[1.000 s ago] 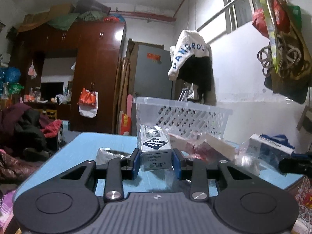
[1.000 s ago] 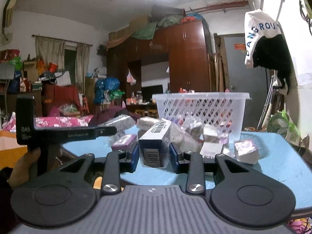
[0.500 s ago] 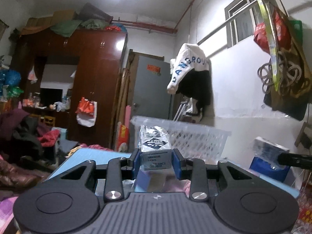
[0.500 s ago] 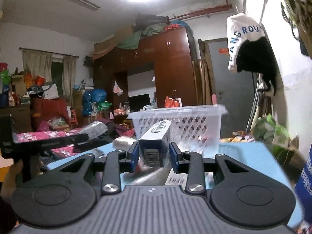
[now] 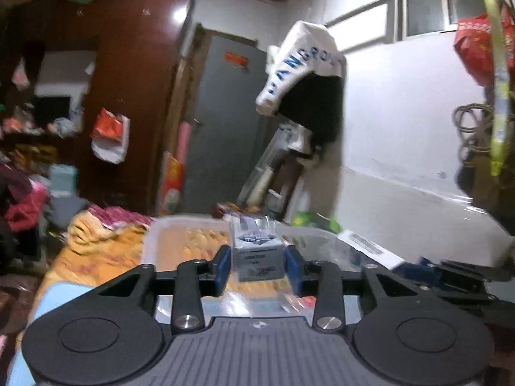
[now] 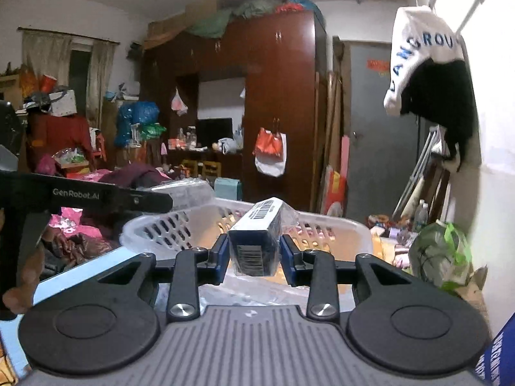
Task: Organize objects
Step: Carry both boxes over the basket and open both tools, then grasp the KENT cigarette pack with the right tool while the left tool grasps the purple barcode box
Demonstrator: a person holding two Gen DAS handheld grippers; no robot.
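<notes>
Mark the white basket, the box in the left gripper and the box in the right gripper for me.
white basket (image 6: 154, 236): right wrist view, on its slotted front wall.
grey box (image 5: 257, 262): left wrist view, on its near labelled end face.
dark blue box (image 6: 252, 252): right wrist view, on its near barcoded end face.

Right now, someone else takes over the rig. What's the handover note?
Left claw: jaws have just been opening, wrapped grey box between them, pads look just off it, above the white basket.
Right claw: jaws also just opening, dark blue box between them, at the basket's near rim.
Done: both boxes at the basket.
Left: drop both in, then check the blue table.
</notes>
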